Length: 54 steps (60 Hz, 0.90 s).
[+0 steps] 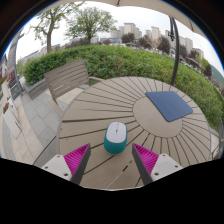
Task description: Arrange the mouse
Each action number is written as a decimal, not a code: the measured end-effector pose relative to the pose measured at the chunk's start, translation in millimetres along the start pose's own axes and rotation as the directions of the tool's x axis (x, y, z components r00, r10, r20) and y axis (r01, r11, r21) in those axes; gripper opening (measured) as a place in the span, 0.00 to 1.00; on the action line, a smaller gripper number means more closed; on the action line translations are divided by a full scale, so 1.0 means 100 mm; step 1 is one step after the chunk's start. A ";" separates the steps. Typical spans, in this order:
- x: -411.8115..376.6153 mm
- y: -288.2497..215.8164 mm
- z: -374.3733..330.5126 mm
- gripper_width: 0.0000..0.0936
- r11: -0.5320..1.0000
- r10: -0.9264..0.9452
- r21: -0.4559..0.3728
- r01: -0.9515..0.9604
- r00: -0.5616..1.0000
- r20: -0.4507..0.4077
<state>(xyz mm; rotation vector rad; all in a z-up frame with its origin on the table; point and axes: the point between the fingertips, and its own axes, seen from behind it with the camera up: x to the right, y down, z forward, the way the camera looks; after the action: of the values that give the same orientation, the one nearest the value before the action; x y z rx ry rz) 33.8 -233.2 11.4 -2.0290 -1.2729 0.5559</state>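
- No readable txt, label, brand, no. or sign is showing anywhere.
- Mouse [116, 137]: top is showing plain, no logo legible.
- Mouse pad [170, 105]: surface is showing blank, no print.
- Bldgs [165, 42] in the distance: too small, no signage is reading.

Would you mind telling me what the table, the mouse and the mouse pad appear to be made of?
Table: weathered wood, matte, shown by radiating slats with gaps between them.
Mouse: likely plastic, smooth with a slight sheen; pale top, teal sides. It sits just ahead of the open gripper, untouched.
Mouse pad: probably fabric-covered foam, a flat, thin, dull blue sheet.
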 end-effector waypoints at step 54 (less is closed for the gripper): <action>0.48 -1.10 0.05 0.44 0.999 0.022 0.029 -0.024 0.998 0.054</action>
<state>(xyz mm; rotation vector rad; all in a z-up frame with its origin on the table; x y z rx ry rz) -16.4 -155.8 87.4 -2.0191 -1.2667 0.6398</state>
